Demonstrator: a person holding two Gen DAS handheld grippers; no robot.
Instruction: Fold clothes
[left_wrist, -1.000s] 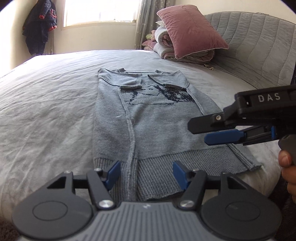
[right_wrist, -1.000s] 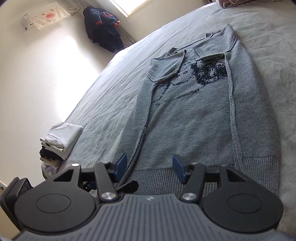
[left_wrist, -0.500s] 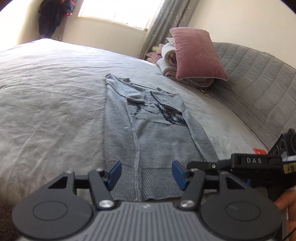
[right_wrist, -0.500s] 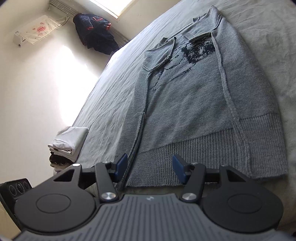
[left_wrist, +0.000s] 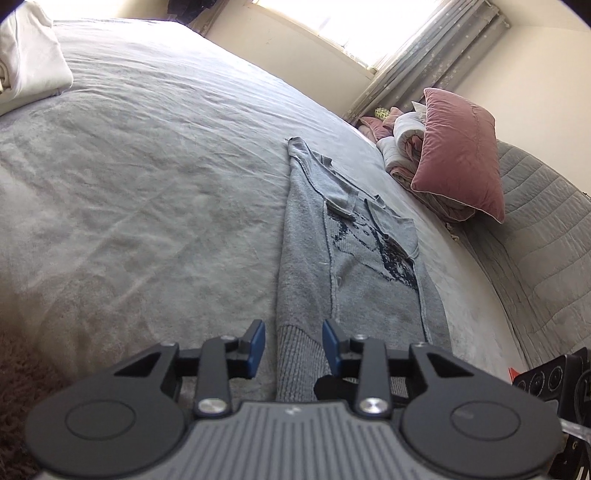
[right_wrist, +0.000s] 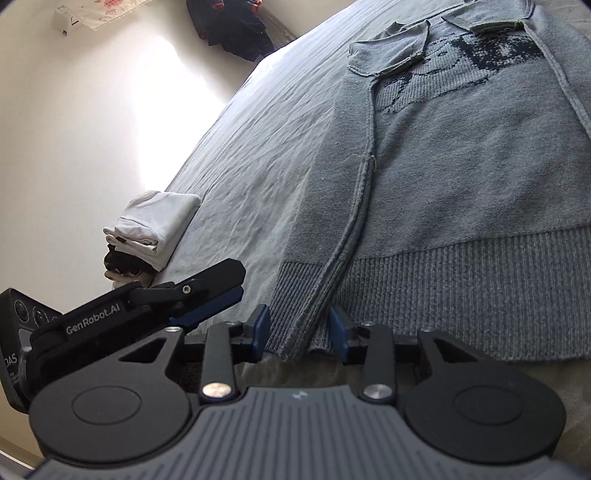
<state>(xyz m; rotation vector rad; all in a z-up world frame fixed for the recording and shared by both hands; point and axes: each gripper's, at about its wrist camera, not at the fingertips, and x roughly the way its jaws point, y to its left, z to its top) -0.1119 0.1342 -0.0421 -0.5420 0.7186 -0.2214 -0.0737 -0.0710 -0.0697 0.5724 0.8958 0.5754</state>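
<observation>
Changes vs earlier: both grippers have dropped closer to the sweater hem, and the gaps between fingers are narrower.

Left wrist view, left to right: folded white clothes (left_wrist: 27, 55) at the far left corner of the bed (left_wrist: 147, 184). Grey sweater (left_wrist: 354, 266) lies flat lengthwise on the bed, sleeves folded in over the dark chest pattern, ribbed hem nearest the camera. Left gripper (left_wrist: 293, 349) straddles the hem's left corner; its fingers (left_wrist: 255, 345) are closing, knit between them, pads not yet pressing on it. Pink pillow (left_wrist: 461, 155) on folded bedding (left_wrist: 402, 147) at the far right by the curtain (left_wrist: 424, 55); it was upright in frame a second ago and now sits tilted, since the view has rolled.

Right wrist view, left to right: the left gripper's body shows at lower left, which it did not before. White folded stack on a dark item (right_wrist: 122, 267) at the bed edge. Dark jacket (right_wrist: 232, 26) hangs on the wall. Right gripper (right_wrist: 300, 332) is at the hem, fingers (right_wrist: 260, 328) closing around the seam fold, fabric between them, gaps visible each side.

No containers in view.
</observation>
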